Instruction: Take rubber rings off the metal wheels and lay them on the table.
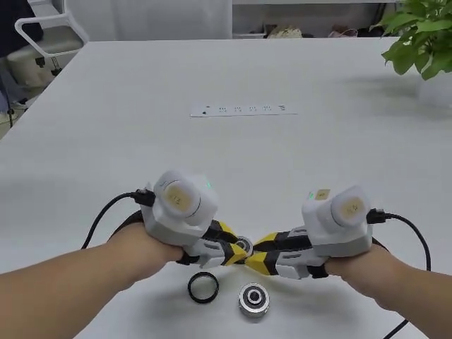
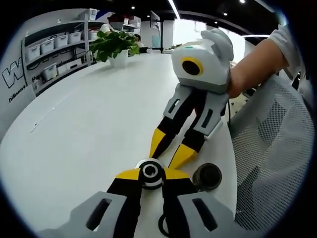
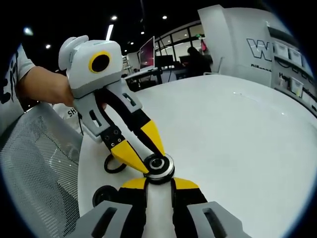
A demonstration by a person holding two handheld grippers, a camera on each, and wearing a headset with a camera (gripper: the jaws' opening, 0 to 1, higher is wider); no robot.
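Left tool (image 1: 235, 248) grips a metal wheel (image 1: 244, 246) between its yellow tips; right tool (image 1: 256, 256), jaws parted, points at it from 4 o'clock, contact unclear. On the desk (image 1: 233, 155), a second wheel (image 1: 253, 299) lies at 6 o'clock, a loose rubber ring (image 1: 203, 287) at 7.

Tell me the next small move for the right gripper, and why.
Probably ease the right gripper forward and pinch the rim of the wheel. The left gripper is clamped on that wheel, a dark band seems to circle it, and the right jaws stand open just short of it. One rubber ring already lies on the table.
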